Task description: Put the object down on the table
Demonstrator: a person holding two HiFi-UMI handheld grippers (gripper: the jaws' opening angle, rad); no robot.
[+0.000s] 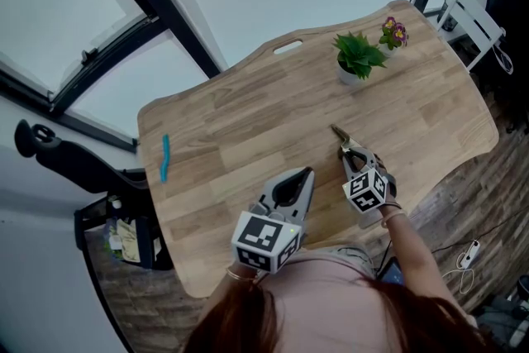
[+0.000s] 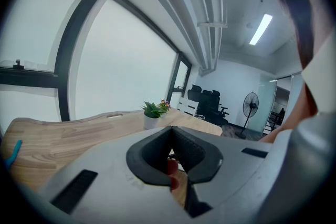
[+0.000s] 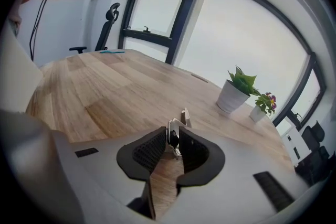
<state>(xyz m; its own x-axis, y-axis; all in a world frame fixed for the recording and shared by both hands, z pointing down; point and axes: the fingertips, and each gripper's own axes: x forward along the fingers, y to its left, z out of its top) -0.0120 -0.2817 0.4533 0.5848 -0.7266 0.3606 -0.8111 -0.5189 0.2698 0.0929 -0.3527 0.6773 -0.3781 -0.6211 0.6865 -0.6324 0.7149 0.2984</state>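
A small slim object (image 1: 337,132) with a tan tip lies on the wooden table (image 1: 240,120), right of centre. My right gripper (image 1: 351,153) is at its near end. In the right gripper view the object (image 3: 184,116) points away from me, its dark and white end between the pads, which stand slightly apart, so the right gripper (image 3: 171,136) is open around it. My left gripper (image 1: 307,173) hovers just to the left, nearer me. Its pads meet at the tips and hold nothing in the left gripper view (image 2: 171,131).
A potted green plant (image 1: 358,55) and a small flower pot (image 1: 393,34) stand at the table's far right. A turquoise strip (image 1: 164,157) lies near the left edge. An office chair (image 1: 50,145) stands left of the table and a white chair (image 1: 473,16) beyond its right corner.
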